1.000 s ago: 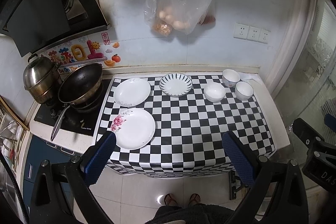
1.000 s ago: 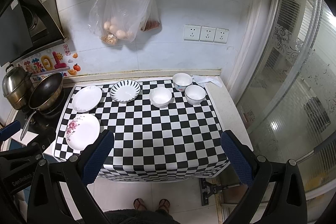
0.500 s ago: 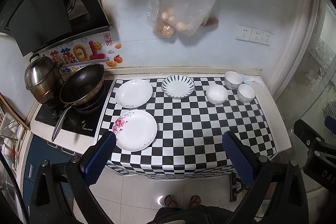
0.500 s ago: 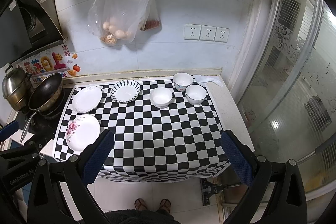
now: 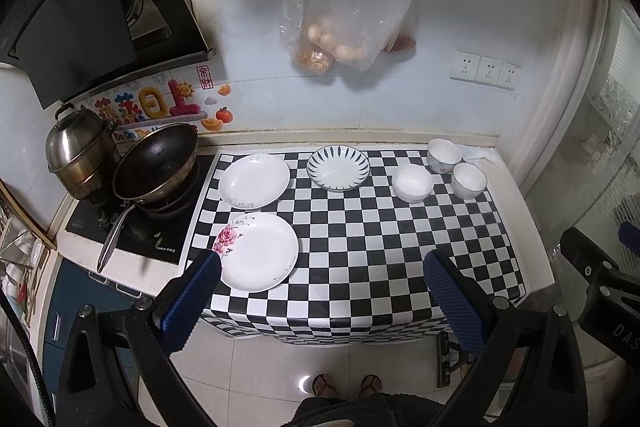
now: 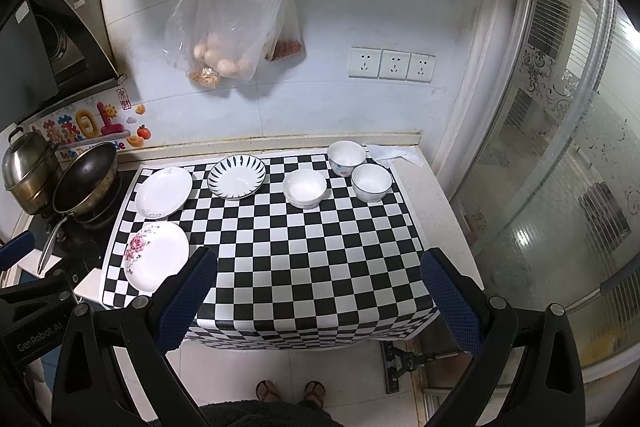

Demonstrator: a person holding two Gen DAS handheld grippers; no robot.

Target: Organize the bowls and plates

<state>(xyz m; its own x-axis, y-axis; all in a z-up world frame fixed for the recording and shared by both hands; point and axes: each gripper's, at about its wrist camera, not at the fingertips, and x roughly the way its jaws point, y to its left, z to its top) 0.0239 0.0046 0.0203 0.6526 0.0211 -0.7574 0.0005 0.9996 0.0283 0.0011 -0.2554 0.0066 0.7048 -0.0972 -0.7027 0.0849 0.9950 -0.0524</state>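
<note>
Left wrist view showed the left gripper (image 5: 320, 291) wide open and empty above the worktop's (image 5: 516, 195) near edge, the floral plate (image 5: 258, 251) just past its left finger; the right gripper (image 6: 318, 289) likewise gaped empty. Two more plates (image 6: 163, 191) and three bowls (image 6: 305, 188) lay well apart from both, along the back of the checkered cloth (image 6: 304, 259); a wok (image 5: 154, 161) stood left.

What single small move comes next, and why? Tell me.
Probably lower the left gripper toward the floral plate, the dish nearest it. Both grippers are open and empty above the counter's front edge, and none of the three plates or three bowls is stacked.
</note>
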